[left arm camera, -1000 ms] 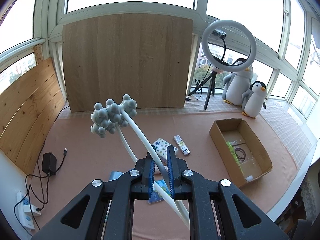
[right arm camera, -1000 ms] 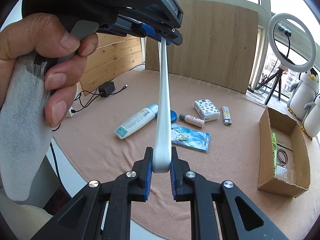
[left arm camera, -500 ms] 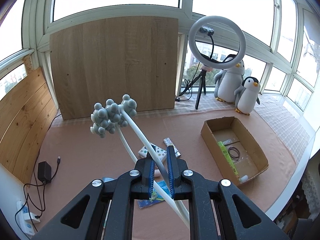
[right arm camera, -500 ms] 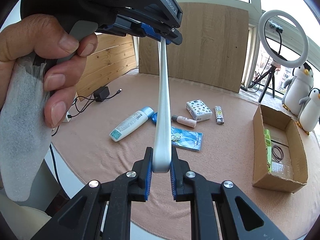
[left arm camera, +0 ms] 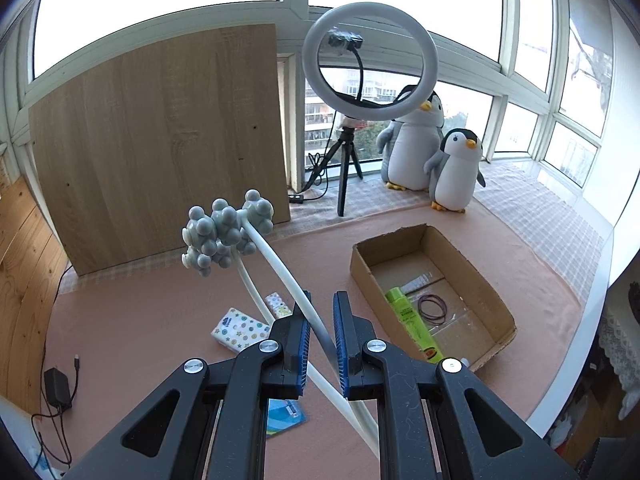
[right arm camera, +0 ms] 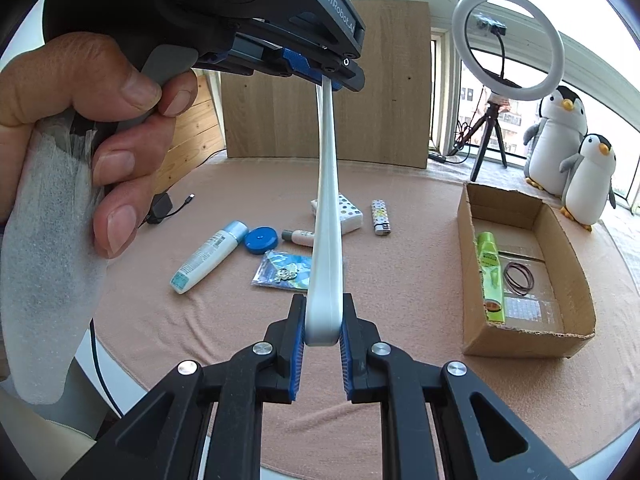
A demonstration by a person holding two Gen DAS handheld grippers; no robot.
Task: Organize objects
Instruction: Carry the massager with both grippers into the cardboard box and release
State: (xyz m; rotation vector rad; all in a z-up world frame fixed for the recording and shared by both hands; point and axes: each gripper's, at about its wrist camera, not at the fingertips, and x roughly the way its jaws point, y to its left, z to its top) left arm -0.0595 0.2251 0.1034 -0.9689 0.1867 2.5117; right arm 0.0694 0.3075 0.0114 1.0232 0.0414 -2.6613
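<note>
Both tongs hold one thing above the tabletop: a white two-armed plastic massager with grey knobbed heads. The left tongs are nipped on one of its arms, the knobbed heads sticking out ahead and to their left. In the right wrist view a hand holds that left tool up at the top left, and the right tongs are clamped on the massager's rounded white bend.

On the peach cloth beyond the right tongs, from left: a white bottle with a pale blue cap, a round blue lid, a blue foil packet, a dotted white tissue pack and a patterned lighter. Right of them lies an open brown cardboard box with a green tube and dark hair ties inside.
</note>
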